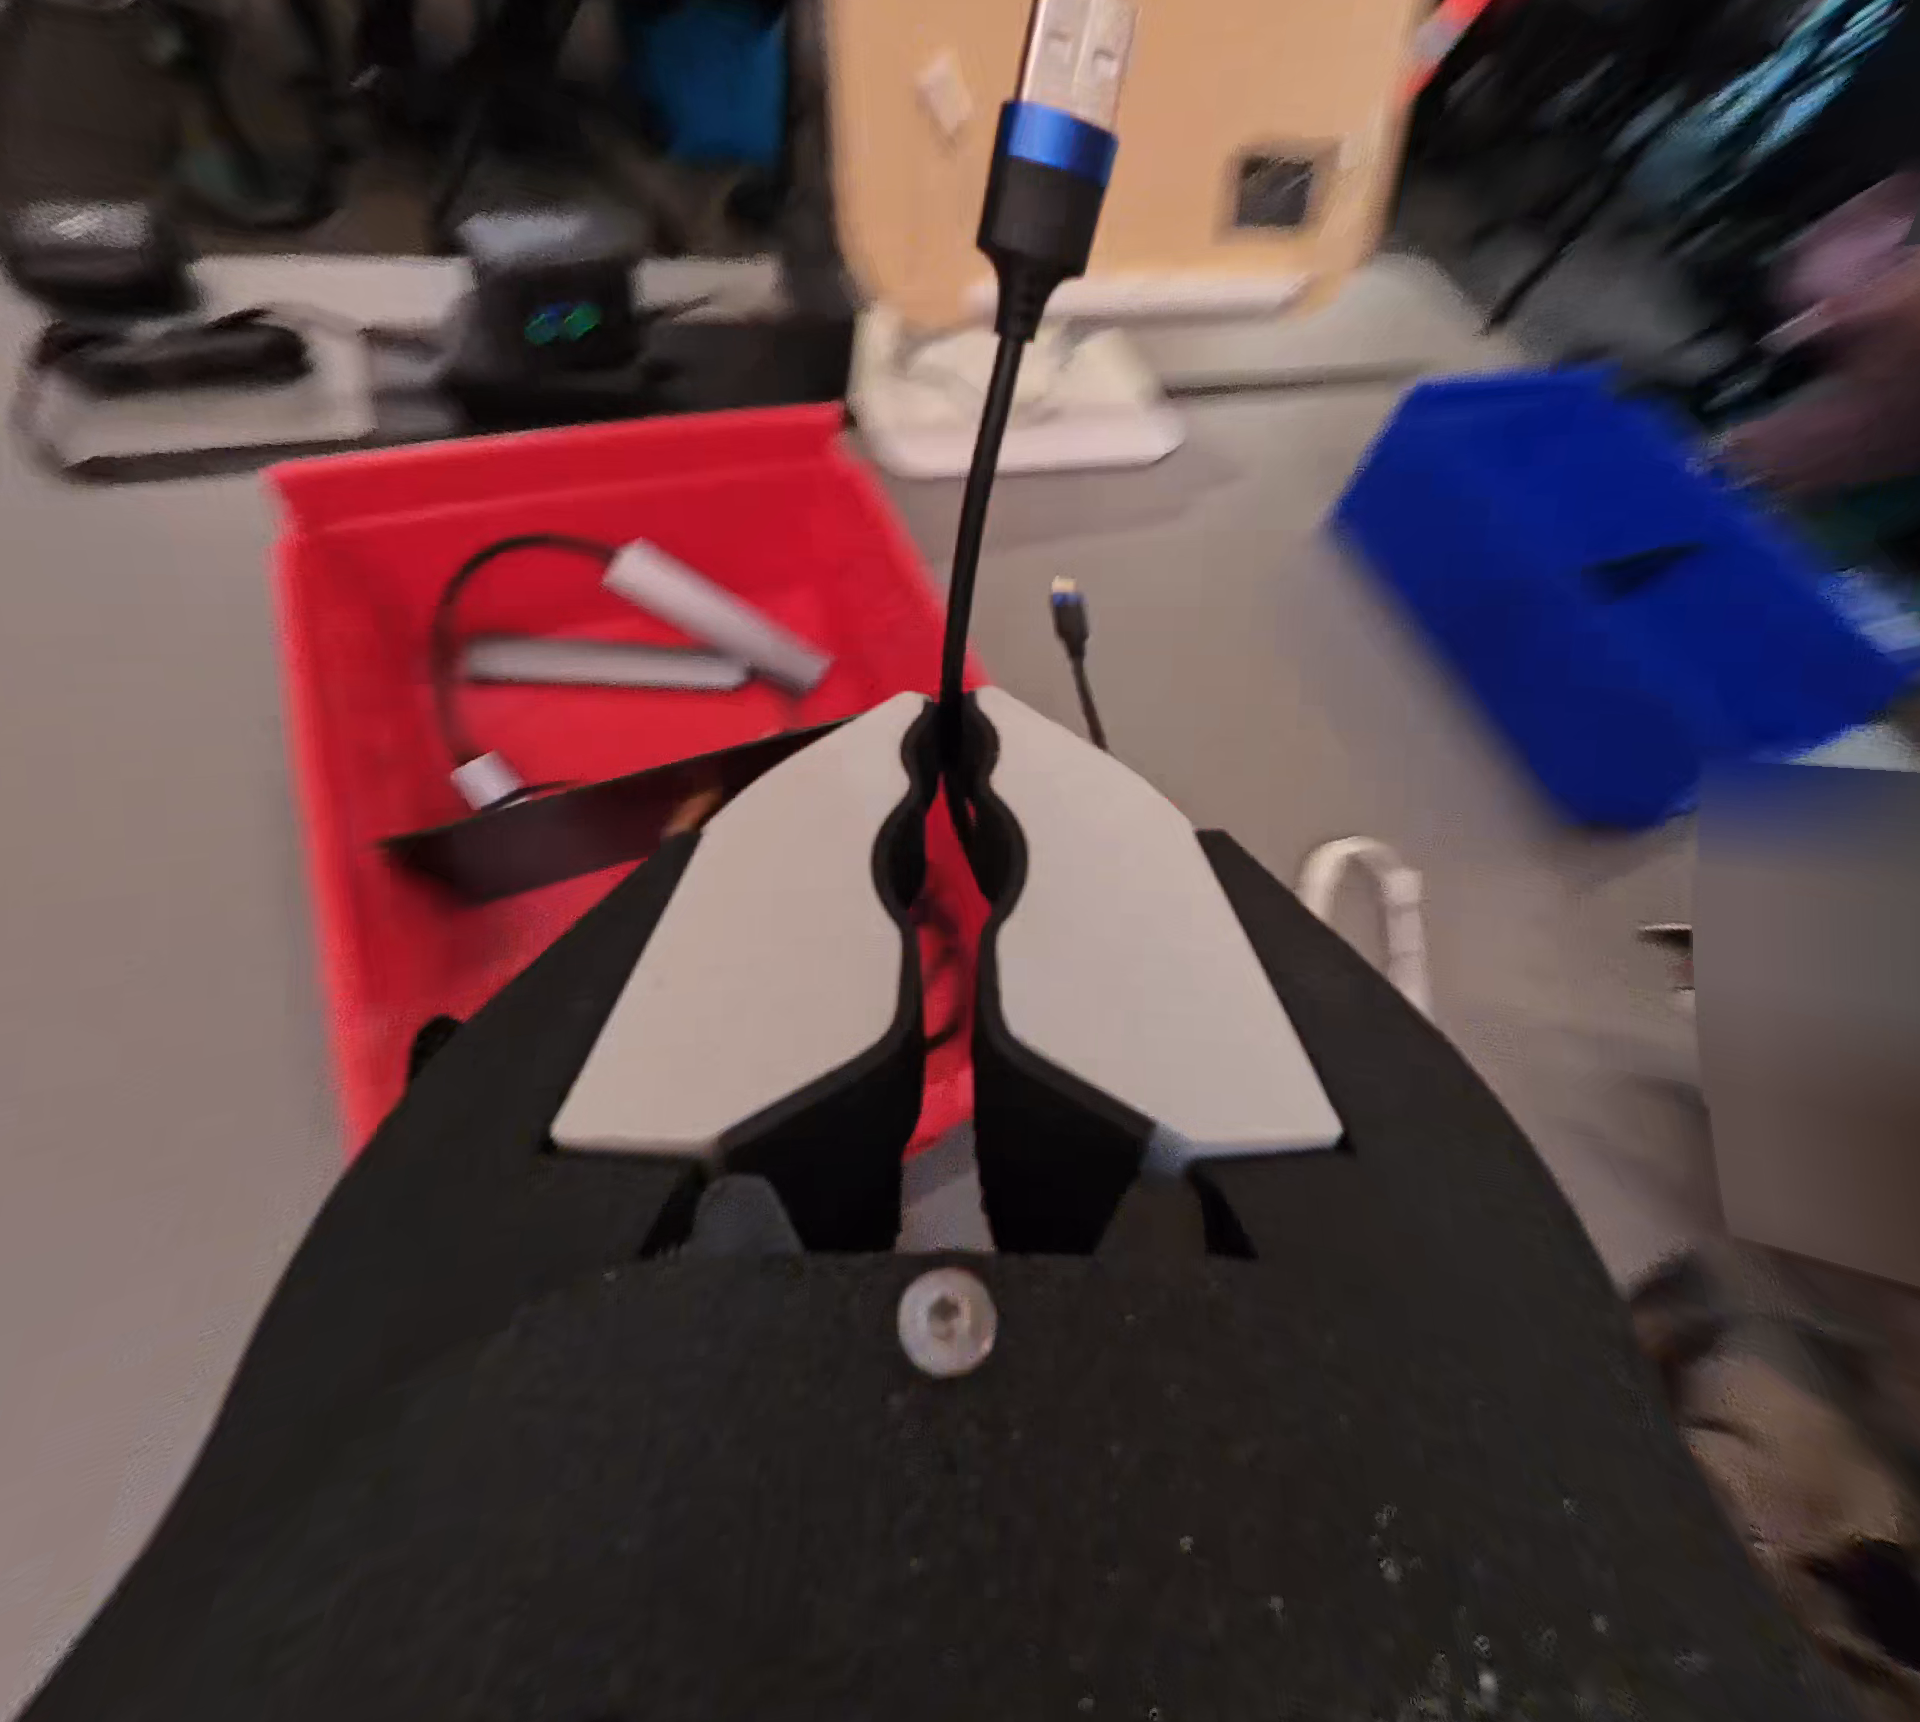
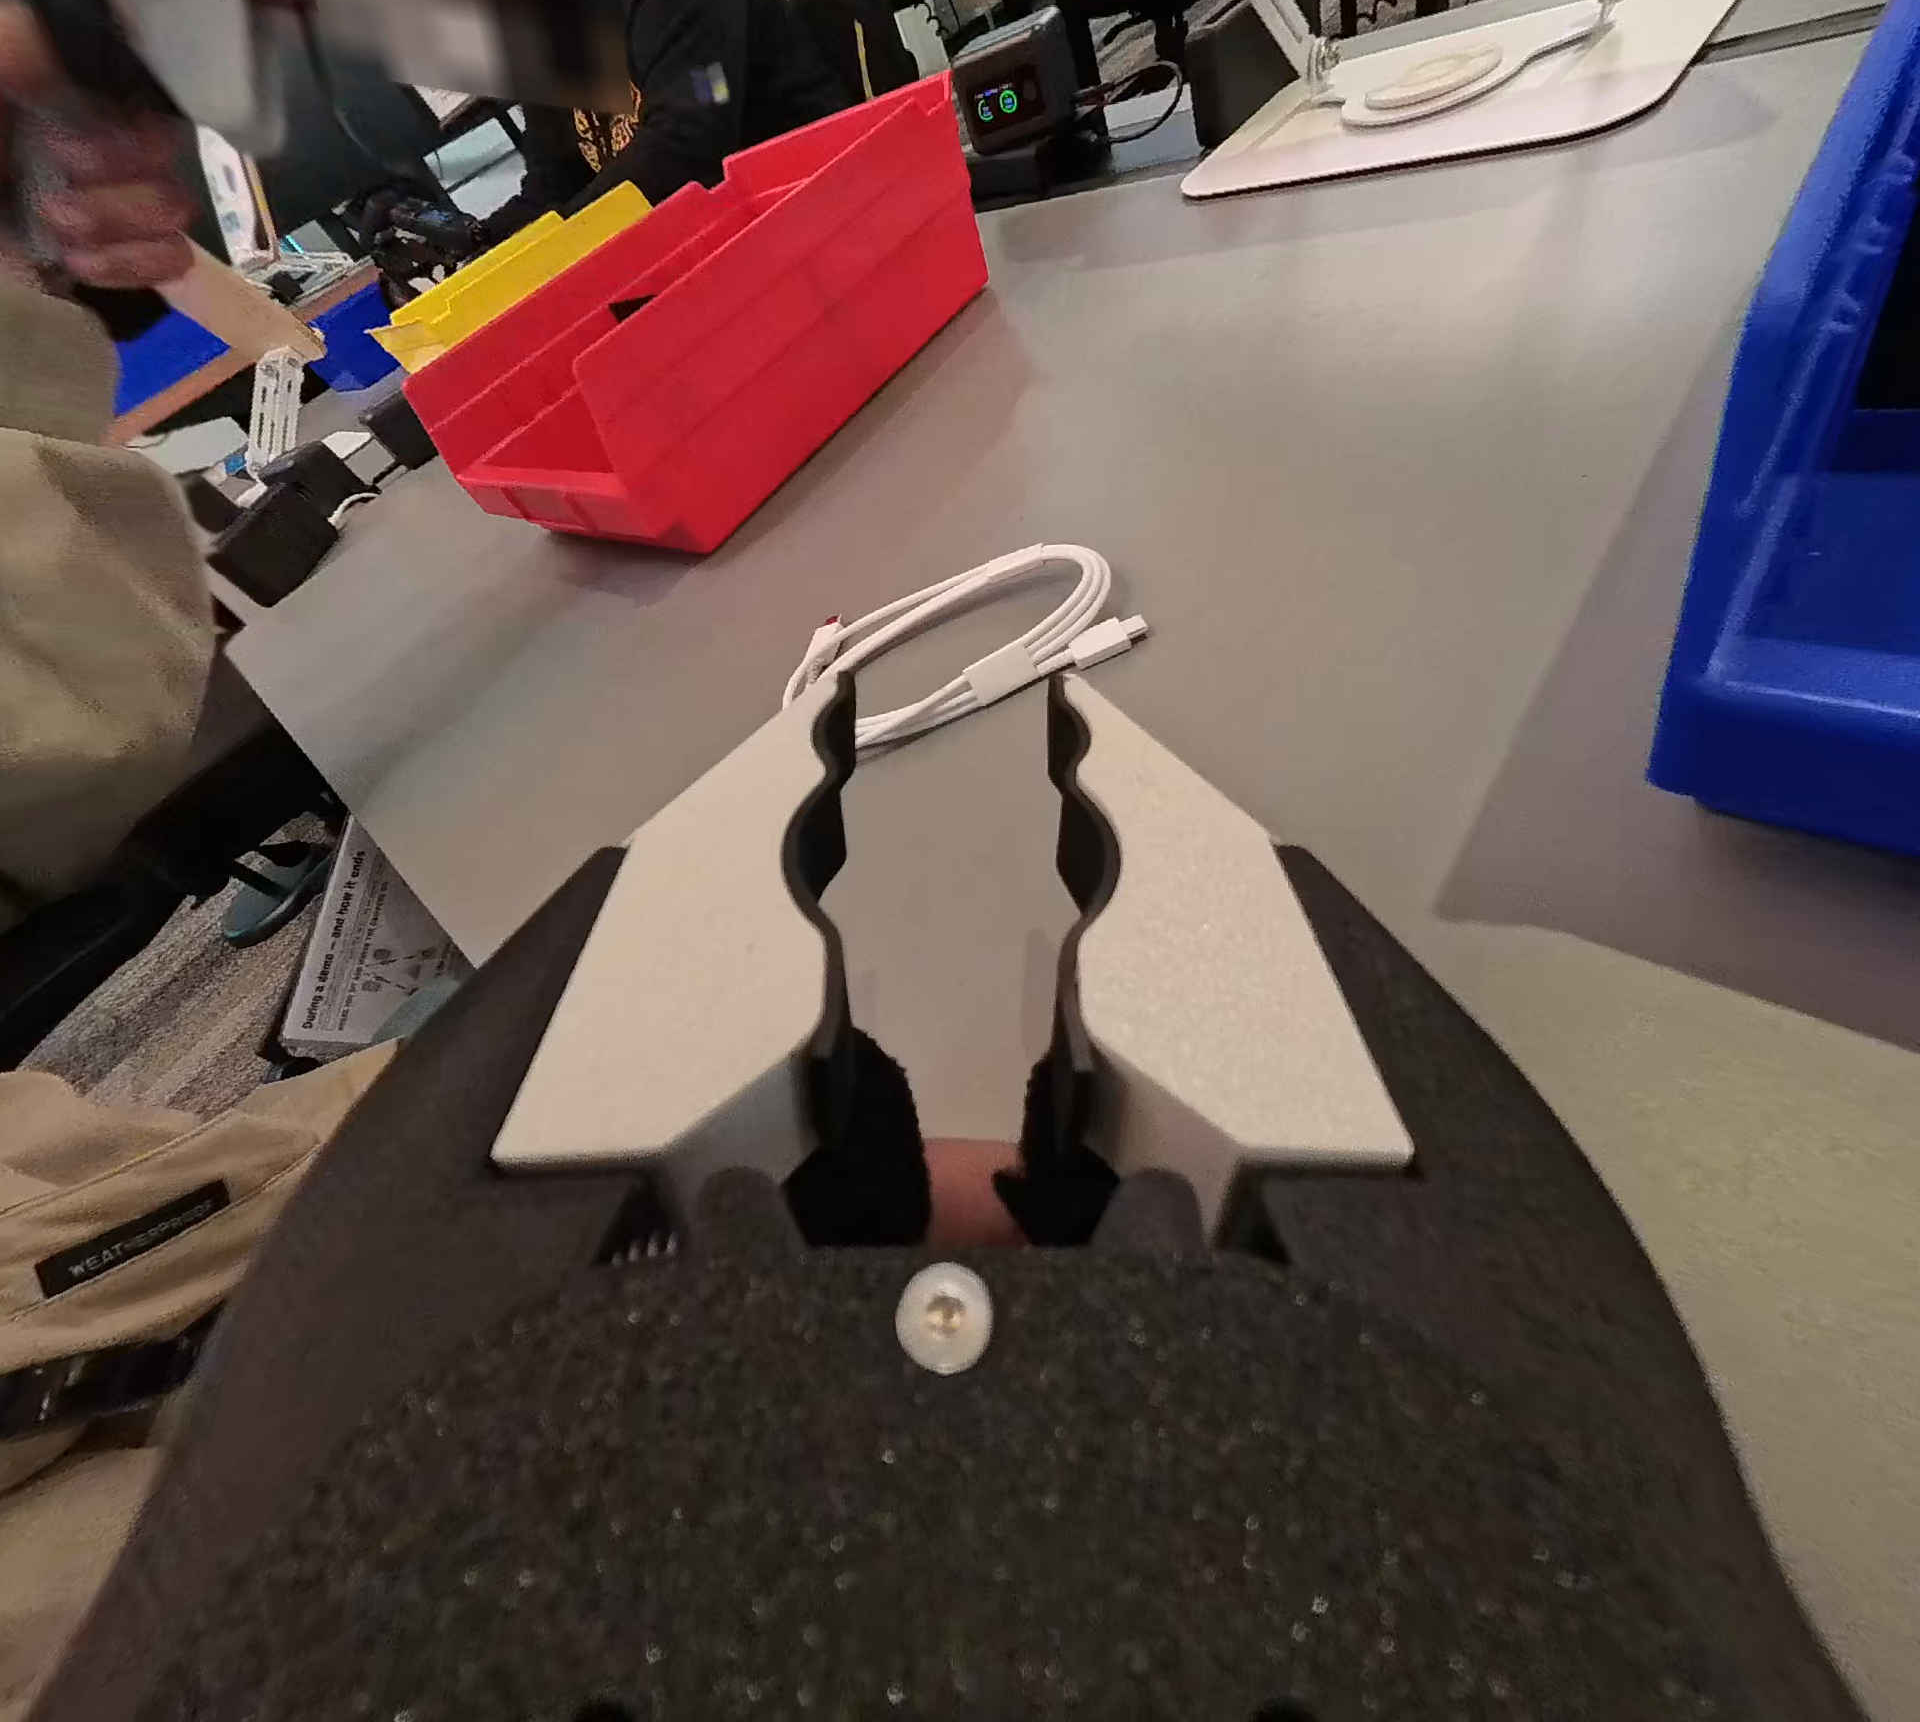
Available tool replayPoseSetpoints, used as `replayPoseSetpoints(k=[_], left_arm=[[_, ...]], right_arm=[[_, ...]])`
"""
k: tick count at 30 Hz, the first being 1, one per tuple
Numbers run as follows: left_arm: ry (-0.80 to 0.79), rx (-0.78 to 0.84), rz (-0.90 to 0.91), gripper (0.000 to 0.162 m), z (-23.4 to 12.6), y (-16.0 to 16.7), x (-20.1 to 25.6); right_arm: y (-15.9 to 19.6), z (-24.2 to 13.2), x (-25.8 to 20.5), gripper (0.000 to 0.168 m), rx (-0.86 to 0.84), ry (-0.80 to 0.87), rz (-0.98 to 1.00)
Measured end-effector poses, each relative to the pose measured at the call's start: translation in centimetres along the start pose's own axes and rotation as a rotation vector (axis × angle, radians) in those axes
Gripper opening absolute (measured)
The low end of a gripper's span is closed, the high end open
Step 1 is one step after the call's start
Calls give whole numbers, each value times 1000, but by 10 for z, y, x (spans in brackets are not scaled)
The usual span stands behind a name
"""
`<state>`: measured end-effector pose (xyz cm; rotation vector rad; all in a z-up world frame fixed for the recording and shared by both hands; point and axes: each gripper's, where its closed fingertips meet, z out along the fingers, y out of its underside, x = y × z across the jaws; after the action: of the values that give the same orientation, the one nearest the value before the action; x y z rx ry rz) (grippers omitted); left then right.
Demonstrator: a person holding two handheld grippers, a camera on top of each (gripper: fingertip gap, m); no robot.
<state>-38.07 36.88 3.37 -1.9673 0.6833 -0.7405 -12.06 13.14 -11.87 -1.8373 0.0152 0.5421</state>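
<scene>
**One gripper clutching a black USB cable, the other poised before a white one**

Left wrist view: The left gripper [image 1: 948, 716] is clenching its two fingers on one black USB cable [image 1: 971, 529], which is rising upright from the fingertips and ending in a metal plug with a blue collar [image 1: 1070, 72]. The cable's second, smaller blue-collared plug [image 1: 1068, 607] is showing just right of the fingertips, over the grey table [image 1: 156, 737]. One red bin [image 1: 343, 737] is lying behind and below the gripper, holding two grey stick-shaped adapters [image 1: 717, 618] joined by thin black leads; a black strip is leaning over the bin's near side. One blue bin [image 1: 1590, 592] is sitting to the right, blurred. A loop of one white cable [image 1: 1371, 893] is peeking out beside the right finger.

Right wrist view: The right gripper [image 2: 951, 696] is hovering low over the table [image 2: 1351, 477] with its two fingers spread apart, gripping nothing. One coiled white cable [image 2: 987, 644], bound by a white clip, is lying on the table just beyond the fingertips, with part of the coil showing between them. One red bin [image 2: 748, 384] is resting farther off to the left, with one yellow bin [image 2: 520, 270] behind it. One blue bin [image 2: 1808, 529] is standing at the right edge. One white stand [image 2: 1475, 83] with a wooden board is occupying the far side, next to one small black device with a lit screen [image 2: 1003, 98].
</scene>
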Motion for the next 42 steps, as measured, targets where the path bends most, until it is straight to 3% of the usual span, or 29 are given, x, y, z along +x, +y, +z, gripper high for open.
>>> replayPoseSetpoints(k=[3,7,11,14,17,24,29,32,37,39,42], left_arm=[[168,73,-98,3,-10,2,55],[260,-19,-226,3,20,67,111],[131,-104,-360,2,48,149,127],[104,-117,-557,2,53,191,134],[68,-40,-652,2,49,204,126],[-44,36,-647,2,27,223,115],[25,-126,-671,3,32,261,142],[146,-223,-632,7,36,267,169],[101,-218,-340,42,31,251,174],[67,-162,-157,55,26,229,165],[29,-32,126,55,15,176,142]], right_arm=[[1,0,-1,36,-3,-3,-5],[1,0,-3,36,-4,-4,-10],[1,-1,-2,35,-4,0,-13],[1,-2,-2,36,-4,-3,-11],[3,-1,-4,36,-11,-11,-10],[4,-1,-5,36,-15,-16,-10],[5,1,-5,36,-22,-16,-16],[6,1,-6,36,-25,-14,-22],[6,1,-5,36,-25,-11,-22],[5,1,-4,35,-23,-11,-19],[5,1,-4,36,-23,-16,-12]])
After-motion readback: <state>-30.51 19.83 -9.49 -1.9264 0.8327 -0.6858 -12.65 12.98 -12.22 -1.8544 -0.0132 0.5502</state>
